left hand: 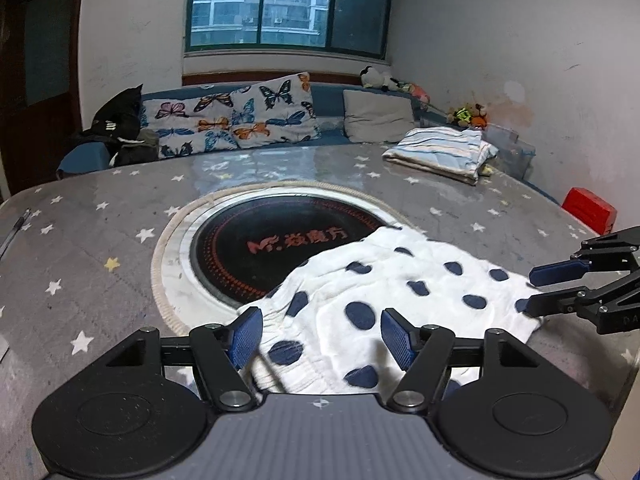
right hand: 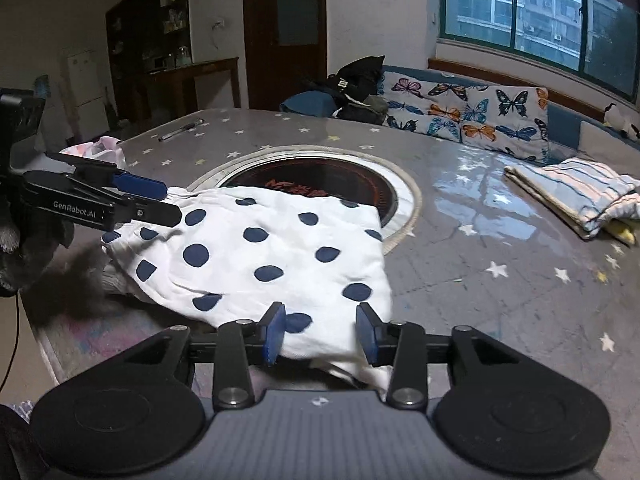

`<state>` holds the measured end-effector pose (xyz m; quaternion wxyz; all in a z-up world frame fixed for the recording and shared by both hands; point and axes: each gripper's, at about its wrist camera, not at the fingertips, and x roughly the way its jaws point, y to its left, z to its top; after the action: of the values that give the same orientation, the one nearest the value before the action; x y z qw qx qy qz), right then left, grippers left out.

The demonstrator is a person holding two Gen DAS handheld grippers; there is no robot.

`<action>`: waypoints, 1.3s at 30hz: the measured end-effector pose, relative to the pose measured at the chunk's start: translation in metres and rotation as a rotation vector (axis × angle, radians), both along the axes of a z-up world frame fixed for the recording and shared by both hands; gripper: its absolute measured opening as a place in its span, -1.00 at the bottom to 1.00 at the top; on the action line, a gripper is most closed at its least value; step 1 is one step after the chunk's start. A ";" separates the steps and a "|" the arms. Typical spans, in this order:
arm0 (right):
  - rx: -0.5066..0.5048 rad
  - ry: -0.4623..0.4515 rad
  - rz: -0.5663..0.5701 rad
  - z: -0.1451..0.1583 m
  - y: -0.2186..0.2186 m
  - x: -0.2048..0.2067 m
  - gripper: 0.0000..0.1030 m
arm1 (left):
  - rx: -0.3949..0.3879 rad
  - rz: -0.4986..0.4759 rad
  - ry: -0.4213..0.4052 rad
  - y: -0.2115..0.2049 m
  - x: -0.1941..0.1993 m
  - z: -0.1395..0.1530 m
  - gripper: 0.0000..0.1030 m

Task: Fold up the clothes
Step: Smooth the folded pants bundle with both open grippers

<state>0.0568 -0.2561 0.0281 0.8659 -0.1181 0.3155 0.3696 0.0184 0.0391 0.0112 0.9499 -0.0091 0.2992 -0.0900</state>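
Note:
A white garment with dark blue dots (left hand: 400, 280) lies flat on the grey star-patterned table (left hand: 100, 240), one corner over the round black cooktop (left hand: 256, 248). My left gripper (left hand: 320, 336) stands open over its gathered elastic edge, the blue pads on either side of the cloth and not pressing it. In the right wrist view the same garment (right hand: 260, 248) spreads out ahead. My right gripper (right hand: 322, 332) is open around its near edge, with cloth between the pads. Each gripper shows in the other's view: the right one (left hand: 534, 290) at the garment's right edge, the left one (right hand: 172, 202) at its far left corner.
A folded striped garment (left hand: 440, 152) lies at the table's back right, near a red box (left hand: 590, 210). A pen (right hand: 180, 130) and a plastic bag (right hand: 100, 150) sit by the far left edge. Behind the table runs a sofa with butterfly cushions (left hand: 232, 120).

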 end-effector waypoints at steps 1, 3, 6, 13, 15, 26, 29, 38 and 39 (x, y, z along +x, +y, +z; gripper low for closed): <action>-0.003 0.010 0.005 -0.001 0.001 0.001 -0.20 | -0.003 0.007 0.004 0.002 0.000 -0.001 0.33; -0.017 0.031 0.012 -0.005 0.001 0.003 -0.17 | -0.009 0.019 0.011 0.007 -0.001 -0.002 0.33; -0.032 0.060 0.016 -0.009 -0.001 0.007 -0.17 | -0.019 0.043 0.017 0.013 -0.001 -0.002 0.33; 0.011 0.055 0.032 0.005 0.008 0.017 -0.13 | -0.026 0.092 -0.036 0.015 0.012 0.011 0.30; 0.012 0.053 0.041 0.006 0.015 0.023 -0.13 | -0.028 0.115 -0.018 0.019 0.020 0.008 0.30; 0.045 0.101 0.067 0.000 0.063 0.077 -0.13 | -0.002 0.163 0.056 0.033 0.036 -0.011 0.23; 0.044 0.117 0.053 -0.006 0.076 0.095 -0.13 | -0.004 0.162 0.060 0.033 0.036 -0.012 0.23; 0.048 0.138 -0.001 -0.023 0.088 0.123 0.06 | -0.030 0.164 0.051 0.035 0.034 -0.008 0.33; 0.051 0.138 -0.003 -0.023 0.087 0.123 0.09 | -0.031 0.166 0.048 0.035 0.034 -0.008 0.35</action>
<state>0.1794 -0.1688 0.0051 0.8455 -0.0696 0.3649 0.3835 0.0519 0.0739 0.0036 0.9463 -0.0509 0.3188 -0.0154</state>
